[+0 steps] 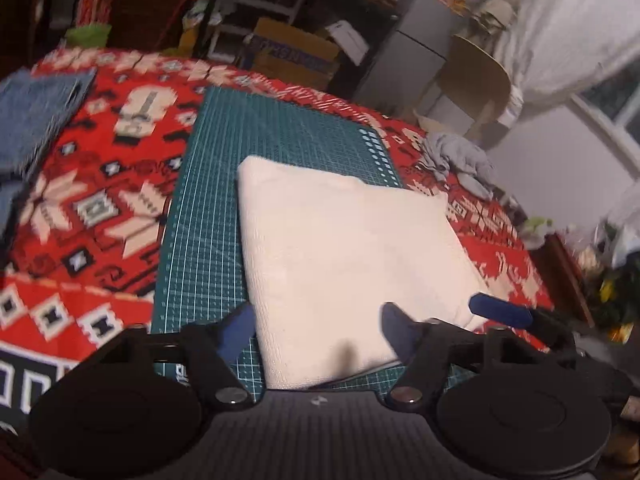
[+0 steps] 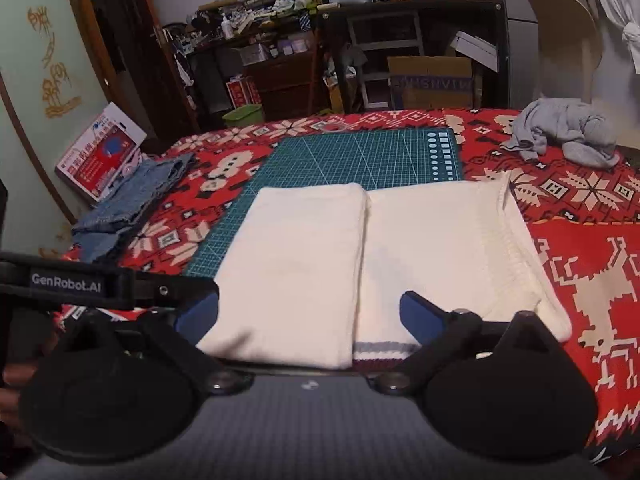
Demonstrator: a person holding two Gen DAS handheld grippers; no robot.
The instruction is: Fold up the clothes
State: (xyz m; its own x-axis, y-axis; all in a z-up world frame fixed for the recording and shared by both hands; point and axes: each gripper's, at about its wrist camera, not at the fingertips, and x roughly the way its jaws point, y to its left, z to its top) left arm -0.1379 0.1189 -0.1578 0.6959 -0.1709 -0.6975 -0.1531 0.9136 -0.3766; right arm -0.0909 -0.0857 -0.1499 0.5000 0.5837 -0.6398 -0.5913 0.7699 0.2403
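Note:
A white knitted garment point(image 2: 440, 240) lies folded on the green cutting mat point(image 2: 360, 156), one half laid over the other, and its striped hem point(image 2: 380, 349) faces me. My right gripper point(image 2: 308, 316) stands open over the near edge, its blue fingers wide apart on either side of the fold line. In the left wrist view the same garment point(image 1: 340, 240) fills the middle. My left gripper point(image 1: 316, 332) is open at its near left corner, one finger beside the cloth and one over it. One blue finger point(image 1: 500, 313) of the right gripper shows at the right.
A red patterned cloth point(image 2: 580, 248) covers the table. Folded denim point(image 2: 132, 200) lies at the left and a crumpled grey garment point(image 2: 560, 136) at the far right. A chair point(image 2: 568, 40), shelves and boxes stand behind the table.

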